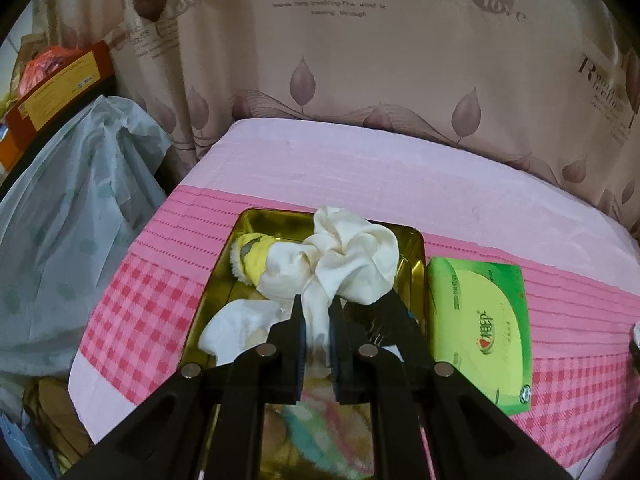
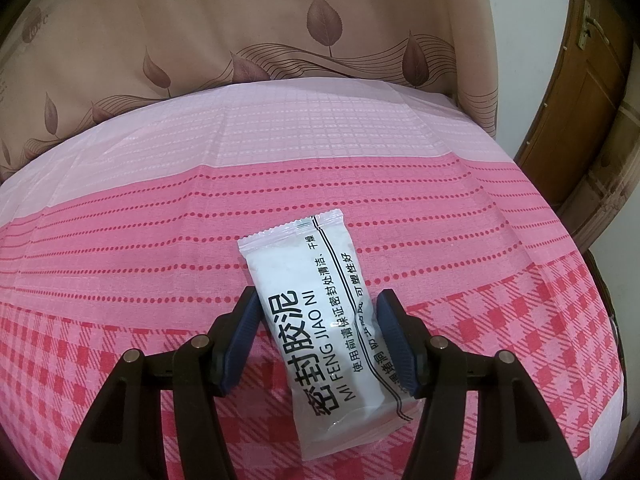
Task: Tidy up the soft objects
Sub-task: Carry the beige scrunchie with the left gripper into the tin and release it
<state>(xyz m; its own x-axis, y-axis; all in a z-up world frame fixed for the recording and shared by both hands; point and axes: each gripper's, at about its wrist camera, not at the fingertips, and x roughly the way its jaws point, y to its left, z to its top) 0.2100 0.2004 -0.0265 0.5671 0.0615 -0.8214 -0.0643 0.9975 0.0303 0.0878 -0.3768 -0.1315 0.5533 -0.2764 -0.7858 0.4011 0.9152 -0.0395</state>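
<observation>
The left claw is pinched tight on a strip of the cream scrunchie, the gathered ring bunching out beyond its tips over the gold tin. It is light, floppy cloth; a fold gives a sure hold, though it will sag and drag whatever it snags. Under it in the tin lie a yellow-cuffed sock and a white sock. The tin sits near the counter's left edge, with a green tissue pack just beside its right wall.

The right claw stands half wide, its pads against the sides of a white putty packet lying flat on the pink checked cloth. The packet looks dense, squashy and slick-wrapped, so a grip across its middle should suit best.
</observation>
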